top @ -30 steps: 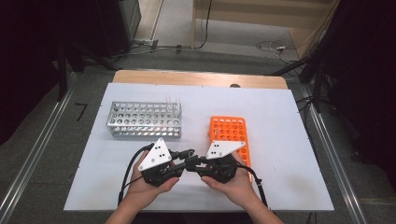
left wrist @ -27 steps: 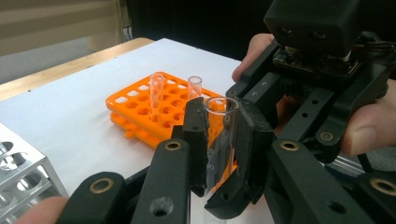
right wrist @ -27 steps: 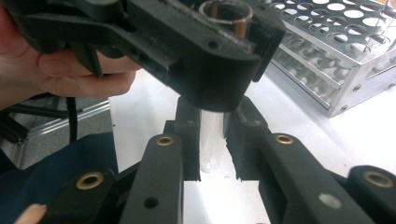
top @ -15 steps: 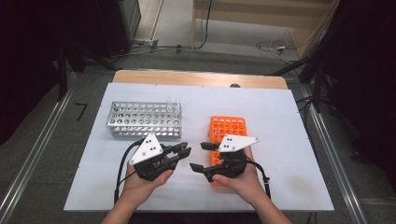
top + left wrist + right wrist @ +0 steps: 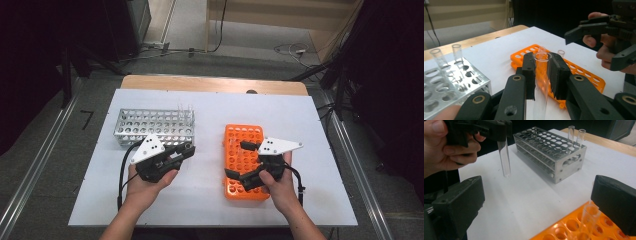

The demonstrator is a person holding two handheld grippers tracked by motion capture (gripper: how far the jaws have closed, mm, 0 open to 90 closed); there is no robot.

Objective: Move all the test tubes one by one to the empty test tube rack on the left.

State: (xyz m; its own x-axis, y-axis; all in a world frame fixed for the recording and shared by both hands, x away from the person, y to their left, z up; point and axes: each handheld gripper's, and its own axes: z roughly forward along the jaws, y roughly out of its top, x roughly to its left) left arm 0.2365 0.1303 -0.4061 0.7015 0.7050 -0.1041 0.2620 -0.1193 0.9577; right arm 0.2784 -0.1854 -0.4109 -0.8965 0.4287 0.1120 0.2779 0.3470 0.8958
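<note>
From above: left gripper [image 5: 186,150] hovering between metal rack [image 5: 155,126] and orange rack [image 5: 246,160], right gripper [image 5: 241,161] spreading wide over orange rack. Along left jaws: clamping upright glass test tube [image 5: 541,72]. Along right jaws: just opening, nothing between; tube hanging above white table [image 5: 529,195].

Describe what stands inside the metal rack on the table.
The metal rack holds two clear test tubes upright at one far corner. The other holes facing the cameras look empty; the rack's walls cover its lower level.
</note>
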